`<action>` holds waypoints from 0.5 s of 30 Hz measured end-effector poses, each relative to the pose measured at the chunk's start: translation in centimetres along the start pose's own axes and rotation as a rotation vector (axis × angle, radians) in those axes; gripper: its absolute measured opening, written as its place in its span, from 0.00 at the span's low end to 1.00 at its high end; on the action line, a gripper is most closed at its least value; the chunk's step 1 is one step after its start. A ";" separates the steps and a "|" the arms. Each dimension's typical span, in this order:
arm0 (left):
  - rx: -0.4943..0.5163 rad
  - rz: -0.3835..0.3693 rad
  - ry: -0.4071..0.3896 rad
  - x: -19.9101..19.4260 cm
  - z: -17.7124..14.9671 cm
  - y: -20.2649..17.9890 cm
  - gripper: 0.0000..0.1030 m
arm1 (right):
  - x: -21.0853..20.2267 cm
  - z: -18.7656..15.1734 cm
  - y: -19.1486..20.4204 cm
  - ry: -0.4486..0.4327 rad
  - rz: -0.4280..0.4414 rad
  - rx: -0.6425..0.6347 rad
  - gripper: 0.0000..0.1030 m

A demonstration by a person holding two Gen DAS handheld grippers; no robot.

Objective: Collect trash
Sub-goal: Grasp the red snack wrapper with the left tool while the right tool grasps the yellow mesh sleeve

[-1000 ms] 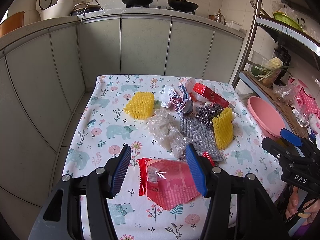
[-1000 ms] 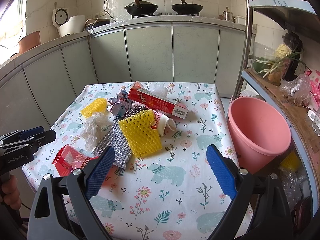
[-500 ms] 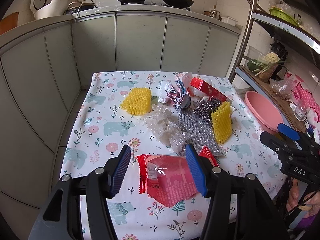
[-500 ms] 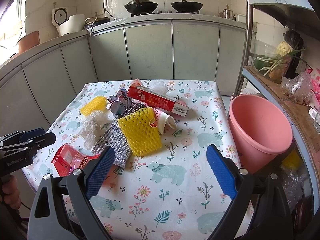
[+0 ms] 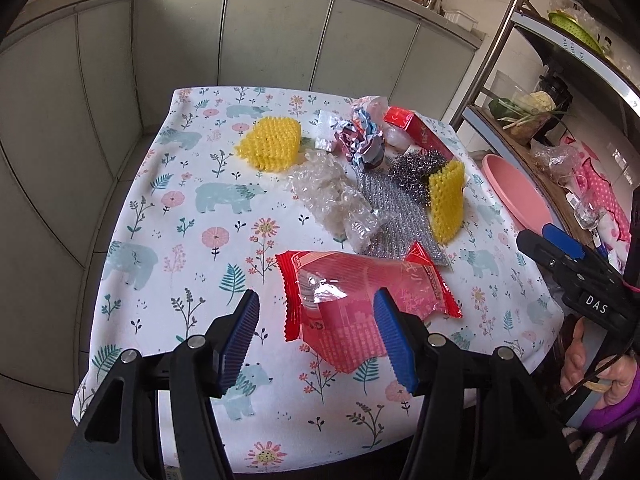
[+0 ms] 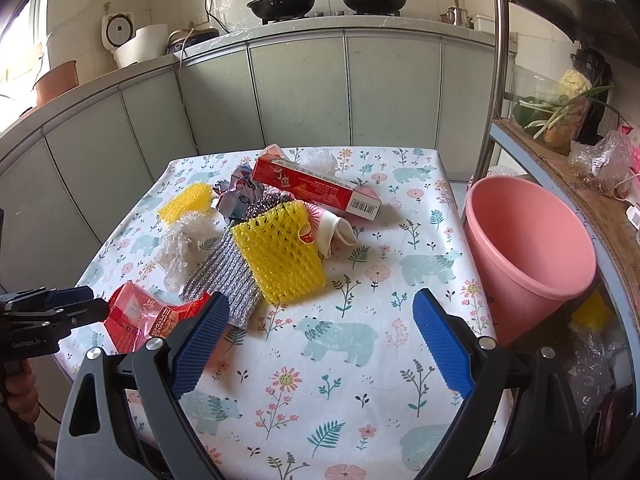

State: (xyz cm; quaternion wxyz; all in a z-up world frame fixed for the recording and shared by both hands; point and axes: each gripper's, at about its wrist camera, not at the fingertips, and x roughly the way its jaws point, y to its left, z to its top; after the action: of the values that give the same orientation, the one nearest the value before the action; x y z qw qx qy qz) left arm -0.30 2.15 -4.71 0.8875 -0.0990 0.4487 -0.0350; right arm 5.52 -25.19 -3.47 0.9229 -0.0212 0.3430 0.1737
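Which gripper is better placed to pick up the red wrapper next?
Left. The left gripper, open, already straddles the red wrapper; the right gripper hangs open over bare tablecloth, nearer the pink bucket.

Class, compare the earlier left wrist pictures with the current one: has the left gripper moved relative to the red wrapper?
Yes. The left gripper has tilted downward toward the red wrapper; the counter has slid up and the stove pans are nearly out of frame.

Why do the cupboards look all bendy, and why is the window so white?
Right wrist view: the fisheye lens bows the cupboard doors and darkens the corners; daylight washes out the window at the left edge. Left wrist view: the same bending curves the cupboards, and light glints off the red wrapper just beyond the open left tool.
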 end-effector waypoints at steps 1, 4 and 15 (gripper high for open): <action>0.003 0.002 0.014 0.3 -0.1 0.0 0.56 | 0.1 -0.1 0.0 0.002 0.003 0.002 0.91; 0.005 0.004 0.054 1.2 -0.2 0.2 0.48 | 0.5 -0.2 -0.1 0.013 0.016 0.009 0.91; -0.014 -0.037 0.084 2.2 -0.3 0.8 0.08 | 2.3 0.4 0.2 0.036 0.068 0.016 0.91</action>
State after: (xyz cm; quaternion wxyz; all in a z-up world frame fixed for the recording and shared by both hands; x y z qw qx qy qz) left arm 0.78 2.59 -6.81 0.8662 -0.1119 0.4841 -0.0524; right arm 7.32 -24.23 -4.59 0.9104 -0.0053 0.3613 0.2017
